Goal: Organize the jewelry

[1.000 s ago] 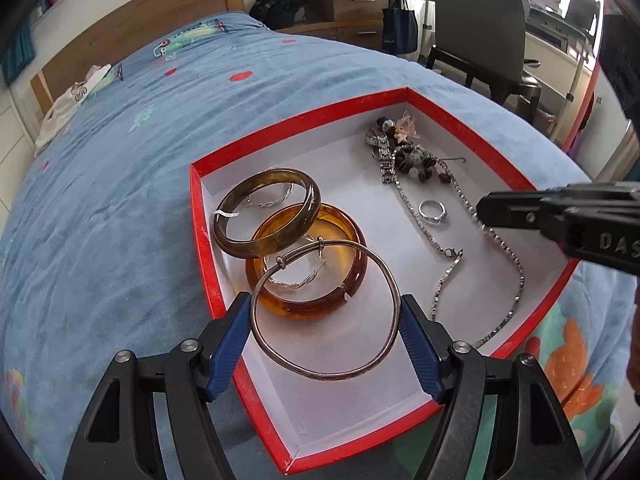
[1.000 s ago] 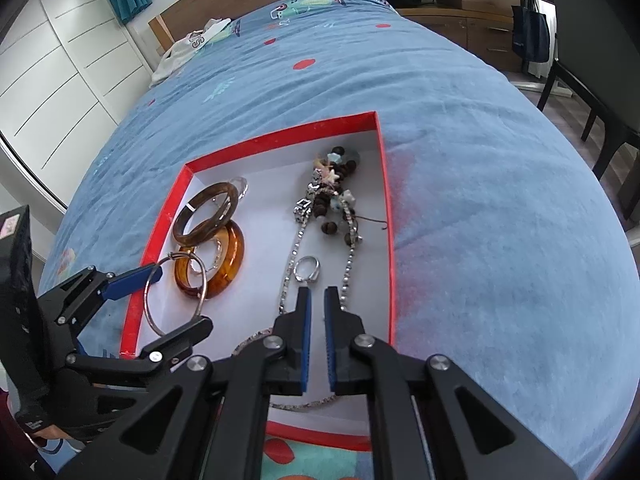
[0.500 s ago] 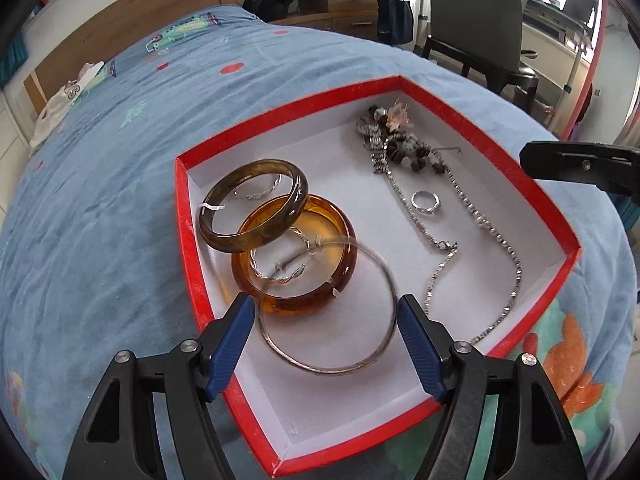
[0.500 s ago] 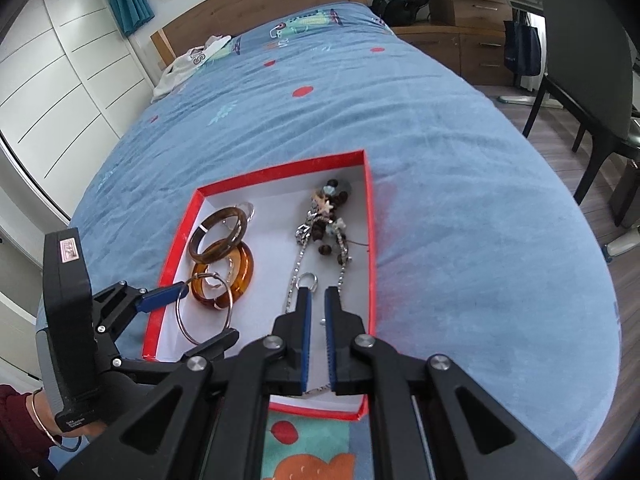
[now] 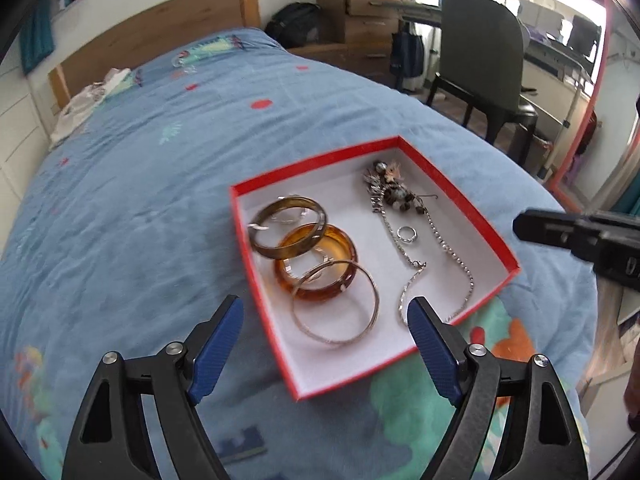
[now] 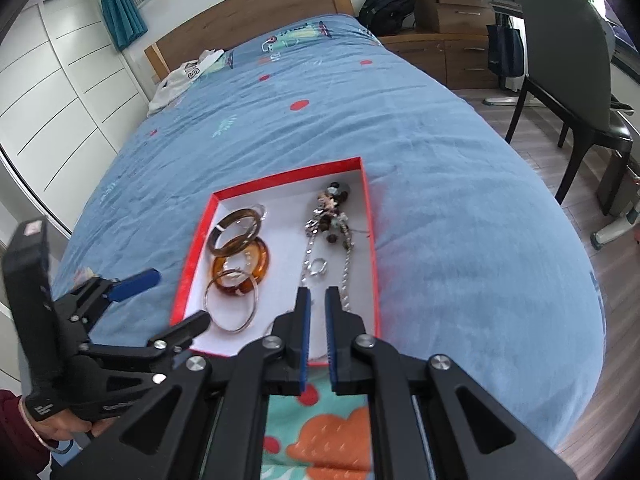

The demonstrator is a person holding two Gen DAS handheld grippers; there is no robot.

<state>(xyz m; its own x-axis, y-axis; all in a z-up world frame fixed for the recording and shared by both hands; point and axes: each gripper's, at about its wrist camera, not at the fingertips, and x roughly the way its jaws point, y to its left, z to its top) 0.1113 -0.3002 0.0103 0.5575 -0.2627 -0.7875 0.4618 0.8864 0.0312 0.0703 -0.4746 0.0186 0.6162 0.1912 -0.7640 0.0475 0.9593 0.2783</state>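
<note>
We see a blue bedspread (image 5: pixel 140 208) on a bed, a chair (image 5: pixel 480 52) beyond. The red box (image 5: pixel 472 208) holds bangles and chains. The left tongs (image 5: pixel 326 340), just opened wide and empty, hover above the thin bangle (image 5: pixel 374 304). The right tongs (image 6: pixel 316 336), slightly parted, hold nothing.

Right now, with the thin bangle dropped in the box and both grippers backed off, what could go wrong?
The thin metal bangle leans on the amber bangle, so it may slide when the next piece is taken. The silver chain loops around the small ring; grabbing either could drag the other. The red box sits on a soft blue bedspread and may tip if pressed.
</note>
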